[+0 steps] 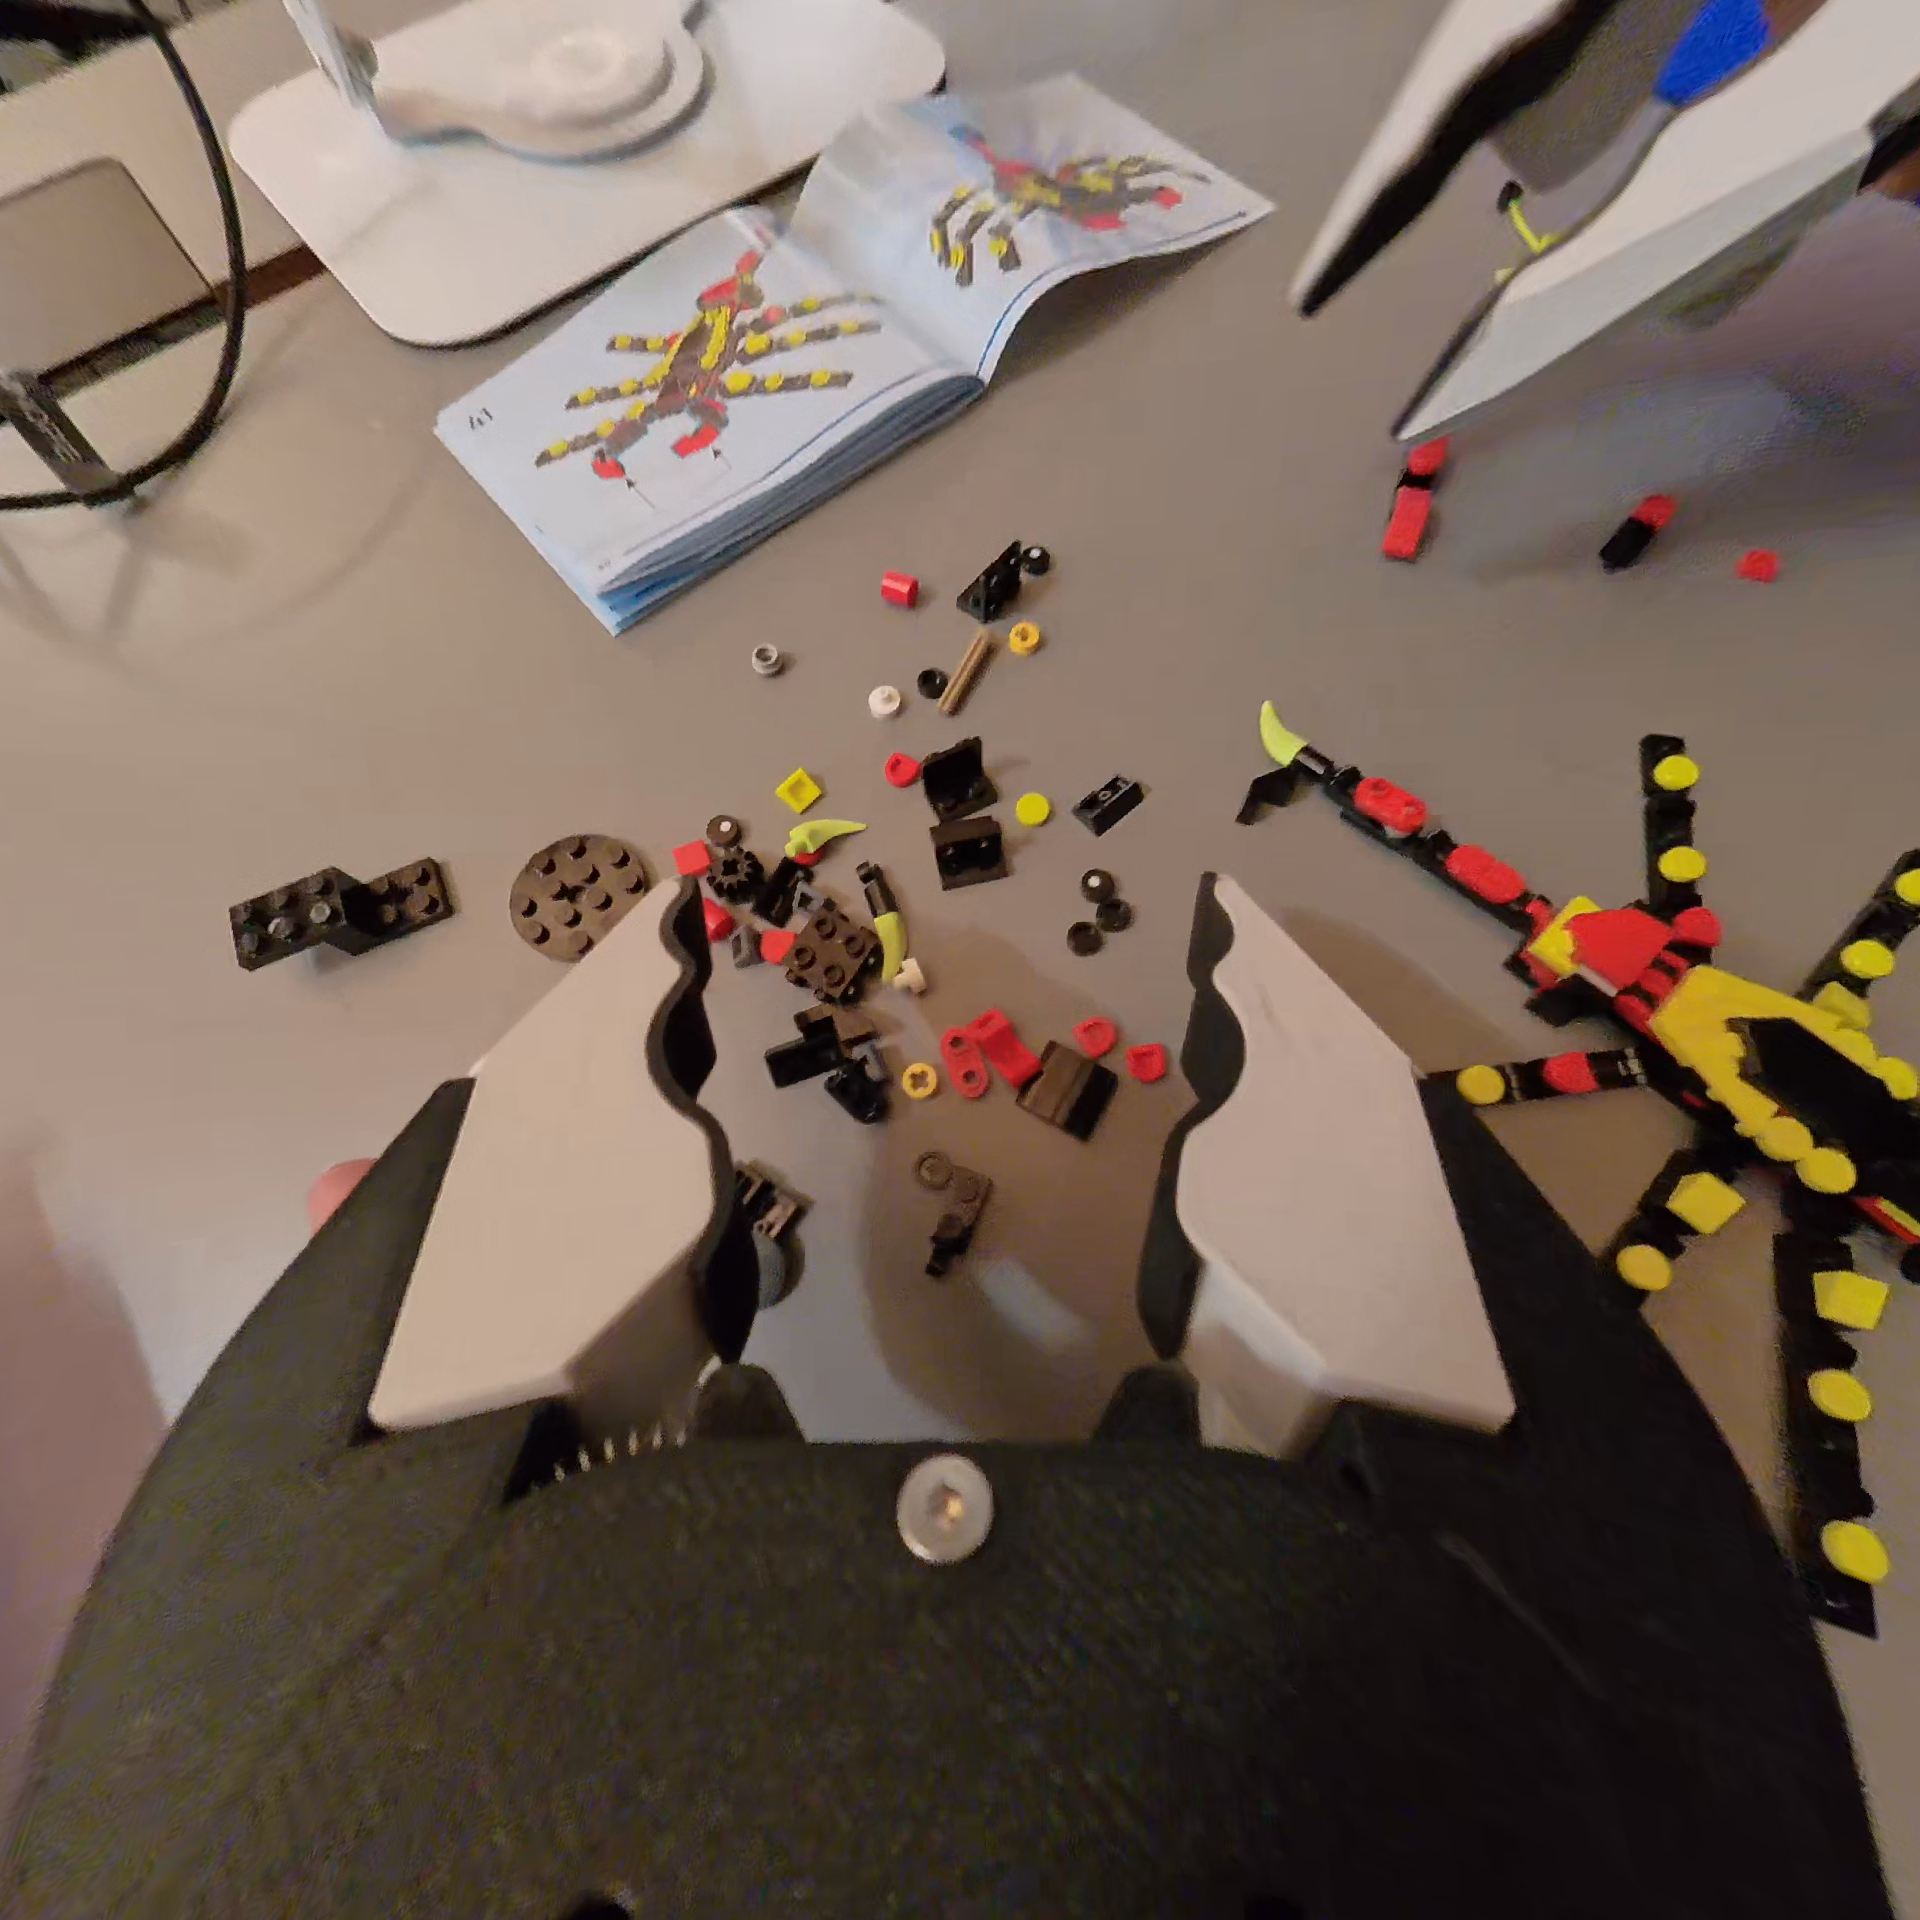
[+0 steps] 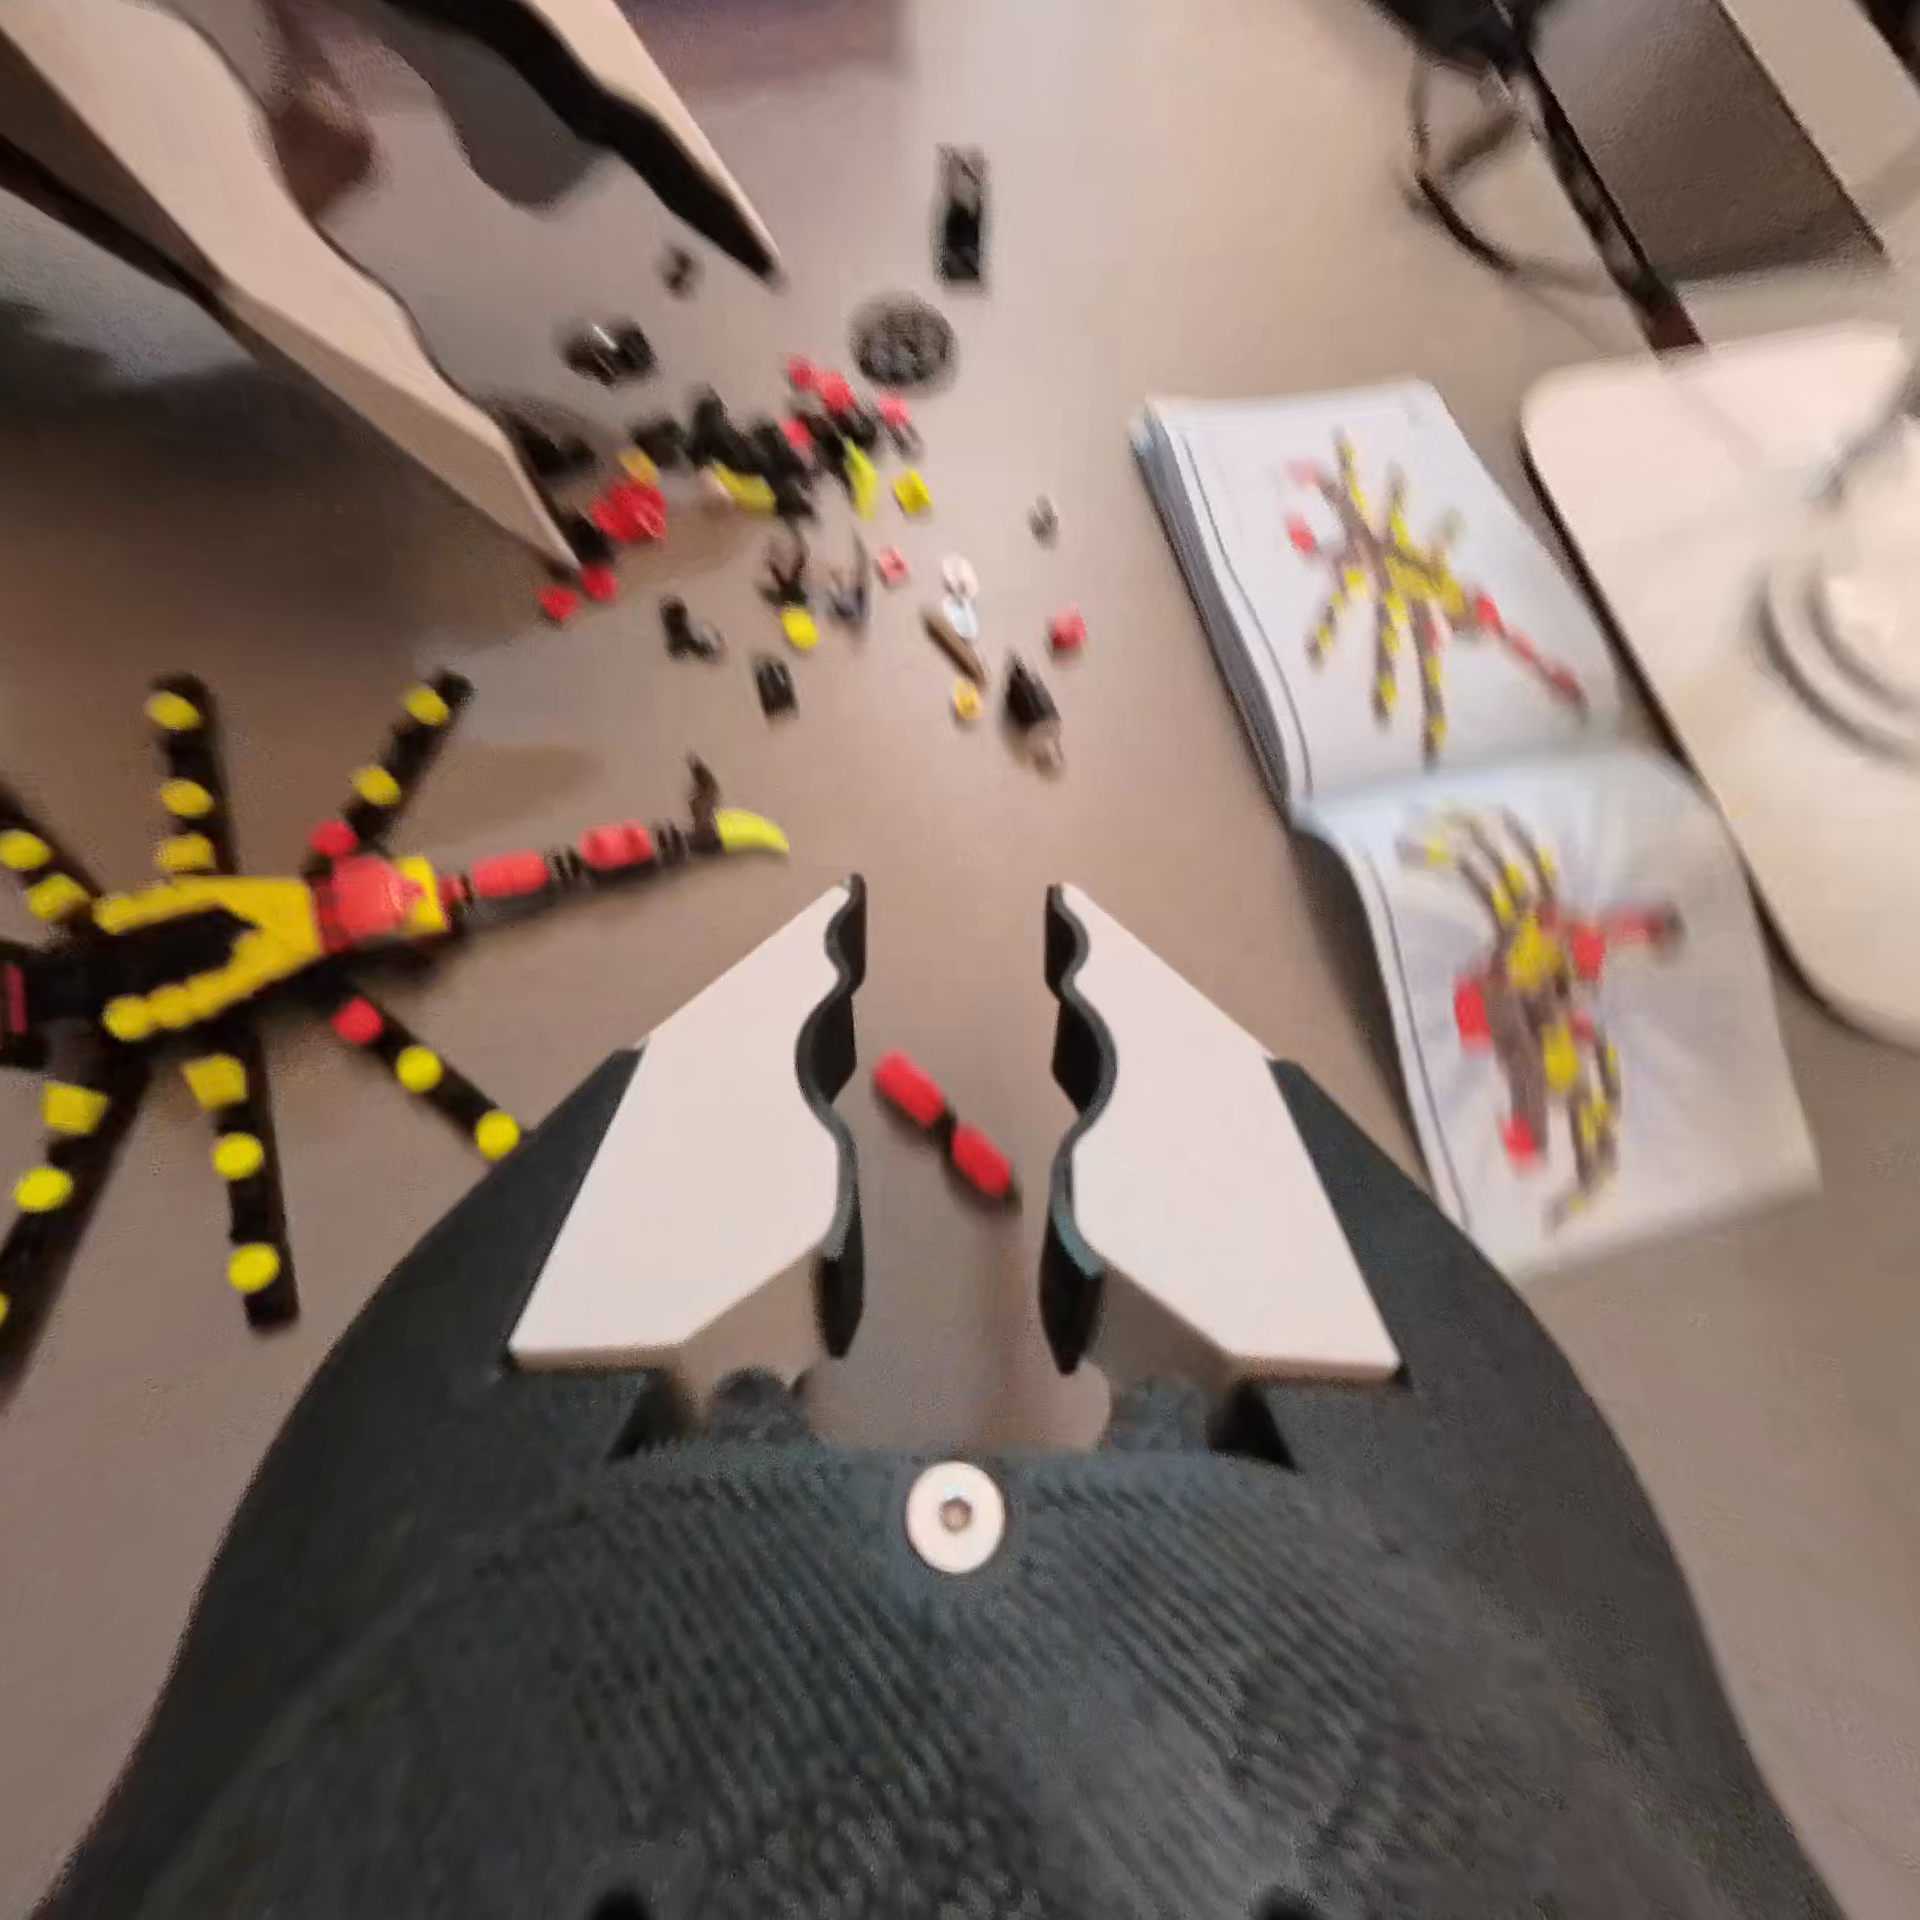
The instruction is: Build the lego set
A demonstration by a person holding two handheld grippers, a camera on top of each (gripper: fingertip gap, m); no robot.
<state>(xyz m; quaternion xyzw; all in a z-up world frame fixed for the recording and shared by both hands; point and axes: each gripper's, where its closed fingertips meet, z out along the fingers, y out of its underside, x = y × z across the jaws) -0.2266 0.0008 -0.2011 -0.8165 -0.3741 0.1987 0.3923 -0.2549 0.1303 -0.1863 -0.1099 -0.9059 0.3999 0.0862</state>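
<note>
Both tools [image 1: 940,894] [image 2: 954,899] gape above loose bricks [image 1: 883,935].

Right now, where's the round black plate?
In the left wrist view, the round black plate lies flat on the grey table, just left of the left gripper fingertip, between the black stepped brick assembly and the loose-piece pile.

Left tool [image 1: 940,904]: black textured plastic body, coarse grainy surface, wide and rounded toward camera. Single silver screw [image 1: 943,1507] with hex socket at centre. Two pale grey wedge-shaped fingers [image 1: 582,1143], each with black wavy-edged inner pad. Small coil spring visible at left finger's base.

Right tool [image 2: 954,902]: same build, black ribbed-looking body, silver screw [image 2: 954,1516], pale wedge fingers [image 2: 717,1132], black scalloped pads.
</note>
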